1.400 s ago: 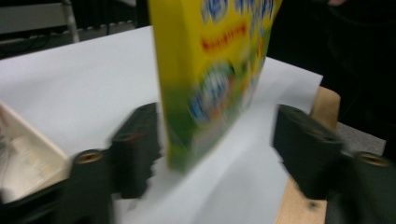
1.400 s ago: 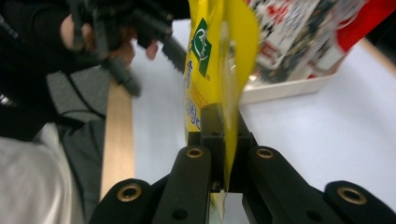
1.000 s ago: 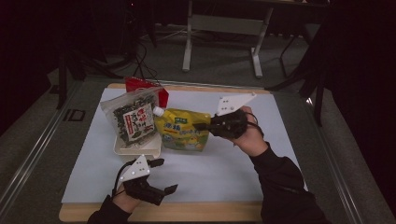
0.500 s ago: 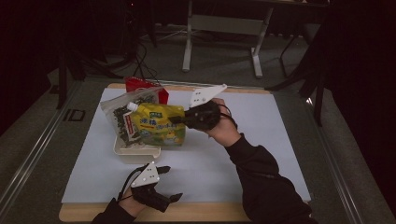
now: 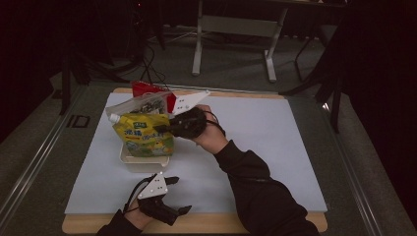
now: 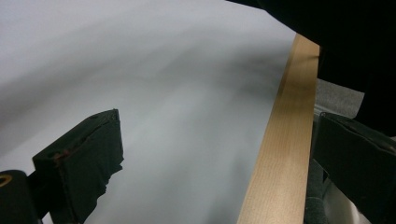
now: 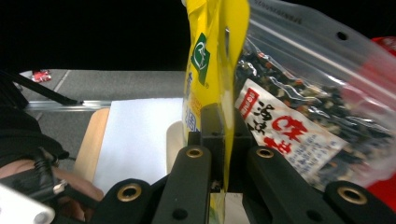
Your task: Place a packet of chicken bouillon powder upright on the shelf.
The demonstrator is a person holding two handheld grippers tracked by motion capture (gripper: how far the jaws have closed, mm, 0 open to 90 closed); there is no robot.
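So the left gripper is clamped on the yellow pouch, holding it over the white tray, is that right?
Not quite: the right gripper is the one clamped on the yellow pouch, over the white tray. The right gripper view shows its jaws shut on the pouch's edge; the left gripper sits open near the table's front edge.

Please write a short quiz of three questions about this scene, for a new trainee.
1. True or false: the right gripper is shut on the yellow pouch.
2. Over what is the yellow pouch held? A: cream tray; B: bare wooden edge.
3. How do the jaws of the left gripper stand?

Key:
1. True; the right gripper view shows its jaws clamping the pouch's edge.
2. A.
3. Apart, holding nothing, near the table's front edge.
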